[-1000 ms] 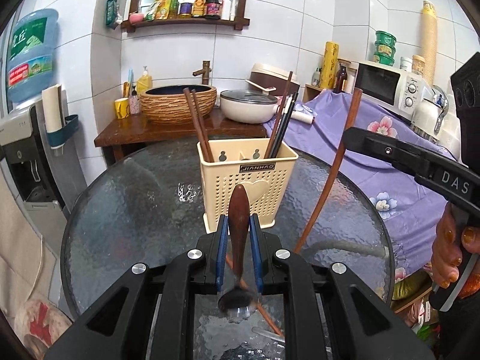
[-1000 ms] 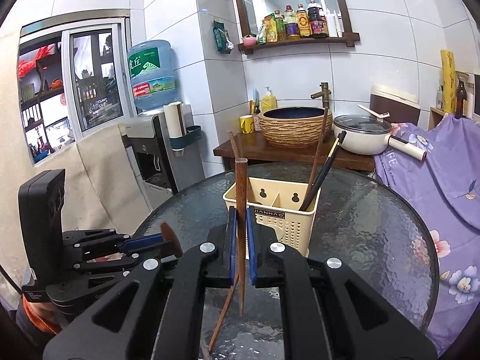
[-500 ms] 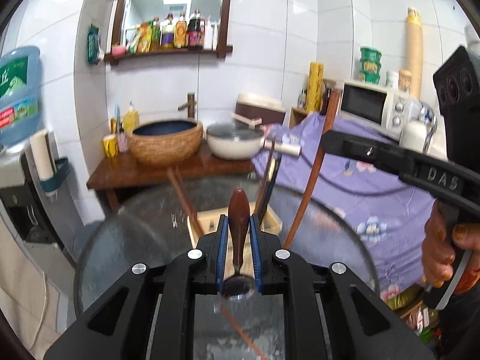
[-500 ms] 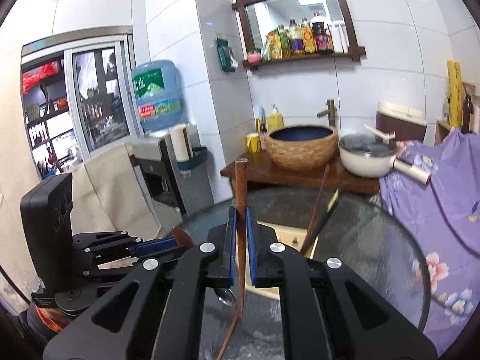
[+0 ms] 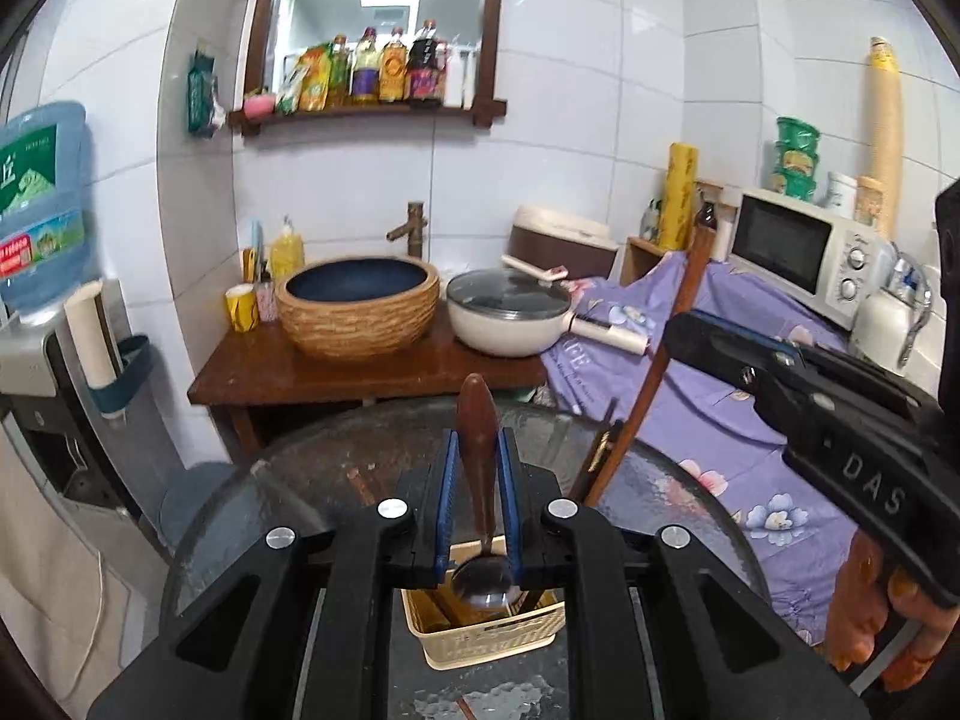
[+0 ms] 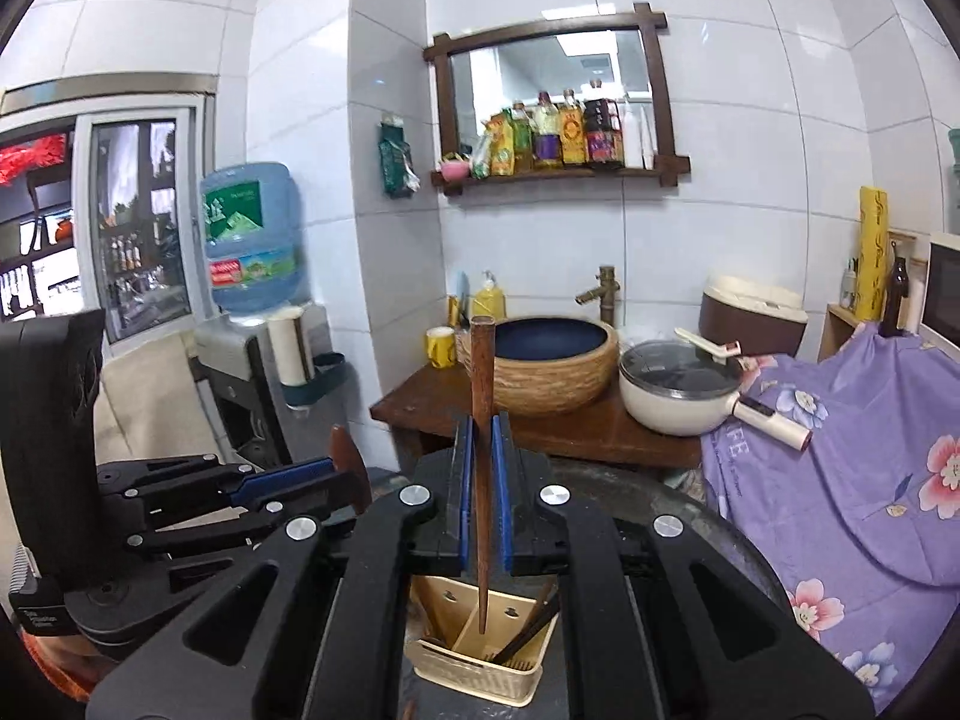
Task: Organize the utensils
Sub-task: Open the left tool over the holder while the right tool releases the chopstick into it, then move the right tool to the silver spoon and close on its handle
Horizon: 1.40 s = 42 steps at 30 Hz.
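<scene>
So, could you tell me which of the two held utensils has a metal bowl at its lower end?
The spoon in the left gripper: its shiny bowl hangs over the utensil holder. The chopstick in the right gripper is plain wood, tapering to a point.

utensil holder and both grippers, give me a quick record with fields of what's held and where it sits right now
left gripper: shut on a wooden-handled metal spoon, bowl end down
spoon position: bowl above the cream plastic slotted utensil holder, not yet dropped in
right gripper: shut on a long dark wooden chopstick, held upright
chopstick position: tip pointing down into the holder's opening
holder contents: dark chopsticks leaning inside
holder support: round textured glass table
</scene>
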### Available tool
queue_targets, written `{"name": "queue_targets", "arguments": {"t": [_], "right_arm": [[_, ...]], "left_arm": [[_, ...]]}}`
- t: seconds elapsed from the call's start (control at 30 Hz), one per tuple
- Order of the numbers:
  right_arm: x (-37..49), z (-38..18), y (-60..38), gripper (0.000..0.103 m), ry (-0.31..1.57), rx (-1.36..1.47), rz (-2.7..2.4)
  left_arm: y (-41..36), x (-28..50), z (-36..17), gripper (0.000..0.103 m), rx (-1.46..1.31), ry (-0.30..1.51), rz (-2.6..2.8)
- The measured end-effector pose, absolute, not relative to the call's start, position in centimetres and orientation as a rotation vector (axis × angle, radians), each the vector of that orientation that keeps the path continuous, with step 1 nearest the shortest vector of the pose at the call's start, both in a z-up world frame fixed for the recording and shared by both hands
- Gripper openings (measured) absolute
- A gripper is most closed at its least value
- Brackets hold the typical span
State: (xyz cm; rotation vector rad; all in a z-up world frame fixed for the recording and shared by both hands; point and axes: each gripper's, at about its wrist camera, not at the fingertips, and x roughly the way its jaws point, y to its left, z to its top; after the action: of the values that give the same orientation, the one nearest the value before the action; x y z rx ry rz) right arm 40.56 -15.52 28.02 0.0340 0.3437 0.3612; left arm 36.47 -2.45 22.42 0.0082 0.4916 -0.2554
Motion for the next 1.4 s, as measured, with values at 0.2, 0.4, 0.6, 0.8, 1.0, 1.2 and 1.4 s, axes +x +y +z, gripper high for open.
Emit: {"name": "queue_targets", "arguments": {"t": [0.2, 0.4, 0.6, 0.8, 1.0, 1.2, 1.4], "right_arm": [[43.2, 22.3, -15.0, 0.007, 0.452, 0.048, 0.339], [44.0, 18.2, -14.5, 0.007, 0.515, 0.04, 0.334], [44.1, 16.2, -14.6, 0.008, 0.526, 0.035, 0.315], [42.3, 15.4, -15.0, 0.021, 0.484, 0.024, 0.313], [37.3, 13.3, -13.7, 0.05, 0.512, -0.052, 0.379], [32.4, 7.5, -10.8, 0.05, 0.647, -0.19, 0.478], [29.2, 2.6, -8.6, 0.04, 0.786, -0.229, 0.665]], "left_arm": [[-2.3, 39.4, 17.7, 0.003, 0.0, 0.573, -0.214], [-1.3, 40.1, 15.1, 0.003, -0.045, 0.611, -0.212], [-0.1, 38.5, 13.6, 0.032, -0.076, 0.587, -0.203], [1.5, 35.3, 12.0, 0.076, -0.117, 0.529, -0.157], [3.2, 31.8, 8.6, 0.091, -0.1, 0.557, -0.09], [5.1, 28.5, 4.0, 0.091, -0.098, 0.64, -0.022], [7.1, 24.9, 1.6, 0.09, -0.106, 0.69, 0.021]]}}
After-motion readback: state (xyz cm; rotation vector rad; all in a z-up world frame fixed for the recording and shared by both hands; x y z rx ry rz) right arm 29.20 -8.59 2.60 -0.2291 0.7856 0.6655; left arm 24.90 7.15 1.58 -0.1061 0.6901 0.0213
